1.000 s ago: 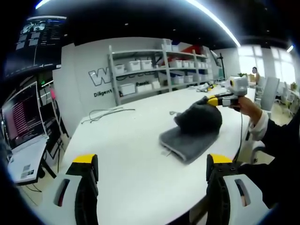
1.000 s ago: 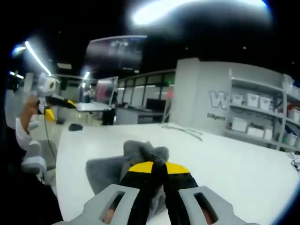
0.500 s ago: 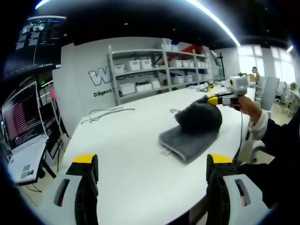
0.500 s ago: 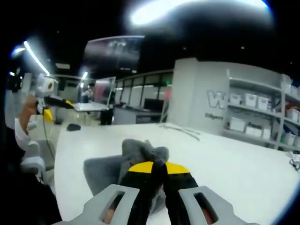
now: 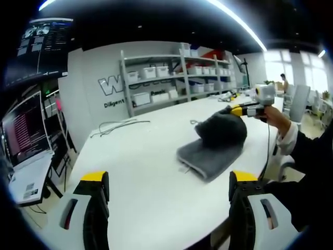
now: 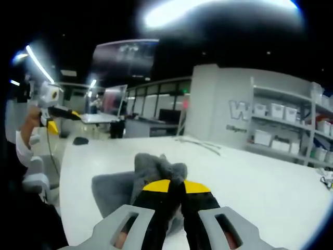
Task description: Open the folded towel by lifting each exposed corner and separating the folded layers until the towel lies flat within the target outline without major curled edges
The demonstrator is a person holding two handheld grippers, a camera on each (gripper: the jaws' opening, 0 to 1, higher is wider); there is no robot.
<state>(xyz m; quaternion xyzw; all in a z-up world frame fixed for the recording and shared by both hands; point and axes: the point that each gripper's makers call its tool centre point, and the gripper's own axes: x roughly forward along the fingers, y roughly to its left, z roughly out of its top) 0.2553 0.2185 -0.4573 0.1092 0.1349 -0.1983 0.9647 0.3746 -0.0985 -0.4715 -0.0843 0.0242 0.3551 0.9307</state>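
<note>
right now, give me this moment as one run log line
stage: first corner lift | right gripper: shut on towel corner, raised above table | left gripper: open, held back, apart from towel | towel: folded, bunched, not flat

- A large white letter "W" (image 5: pixel 110 85) stood on the grey wall behind the shelving in the left gripper view, its following letters cut off by the shelf post.
- Beneath it ran smaller lettering beginning "Diligent" (image 5: pixel 115 103); the remainder was unreadable.
- The same "W" (image 6: pixel 239 110) appeared in the right gripper view.
- Text on the monitor (image 5: pixel 22 130) was too small to read.
</note>
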